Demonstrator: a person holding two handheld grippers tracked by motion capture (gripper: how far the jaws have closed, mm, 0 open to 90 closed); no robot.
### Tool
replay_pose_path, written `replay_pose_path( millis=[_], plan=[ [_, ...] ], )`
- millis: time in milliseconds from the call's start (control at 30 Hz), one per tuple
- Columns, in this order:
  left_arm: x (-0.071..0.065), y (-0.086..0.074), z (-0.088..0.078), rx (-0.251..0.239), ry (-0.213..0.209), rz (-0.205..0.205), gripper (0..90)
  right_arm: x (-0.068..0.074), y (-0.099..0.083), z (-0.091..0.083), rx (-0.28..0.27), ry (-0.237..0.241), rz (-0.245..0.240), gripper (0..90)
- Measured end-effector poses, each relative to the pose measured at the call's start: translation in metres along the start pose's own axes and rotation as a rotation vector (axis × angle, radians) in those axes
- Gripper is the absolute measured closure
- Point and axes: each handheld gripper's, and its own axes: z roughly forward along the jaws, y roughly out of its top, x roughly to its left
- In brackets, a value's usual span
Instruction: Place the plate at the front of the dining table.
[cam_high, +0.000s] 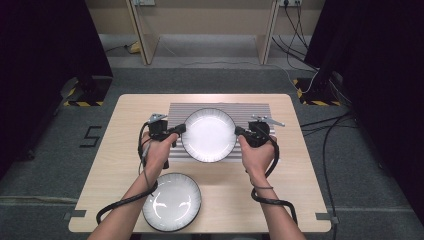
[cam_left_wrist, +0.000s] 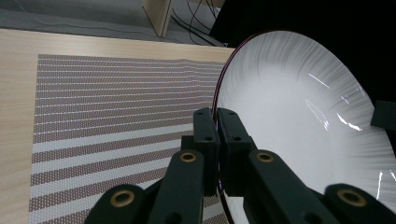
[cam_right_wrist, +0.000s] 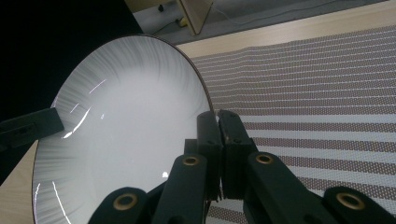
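1. My left gripper (cam_high: 181, 128) is clamped on the left rim of the plate (cam_high: 208, 135); in the left gripper view the jaws sit pinched together on the thin dark edge (cam_left_wrist: 216, 122), with no gap showing.
2. My right gripper (cam_high: 239, 131) is closed the same way on the opposite, right rim; the right gripper view shows the jaws nipped onto the edge (cam_right_wrist: 217, 122).
3. The plate hangs between the two grippers over the striped mat (cam_high: 260, 111), which lies at the far middle of the table (cam_high: 292, 170). From the gripper views it looks clear of the mat, though I cannot tell by how much.
4. A second plate (cam_high: 172, 202) lies flat near the table's near edge, left of centre, beside my left forearm and well apart from the held one.
5. Risks as I judge them: both holds are only on a glossy rim, so the plate could slip if either hand tilts or the hands move out of step.
6. If the grippers drift apart, one side may pull off and the plate would swing down onto the mat.
7. Pushing them together could twist the plate out of the jaws.
8. The trailing cable (cam_high: 122, 202) runs by the second plate and could nudge it.
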Motion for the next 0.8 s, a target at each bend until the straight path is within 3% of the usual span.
replay_pose_path(
  millis=[167,800],
  plan=[
    [0.001,0.002,0.002,-0.008,-0.001,0.015,86.9,-0.001,0.001,0.002,-0.007,0.001,0.005,88.7],
    [0.004,0.007,0.011,-0.006,-0.003,0.010,86.9,-0.005,0.007,0.011,-0.003,-0.007,0.014,88.7]
  ],
)
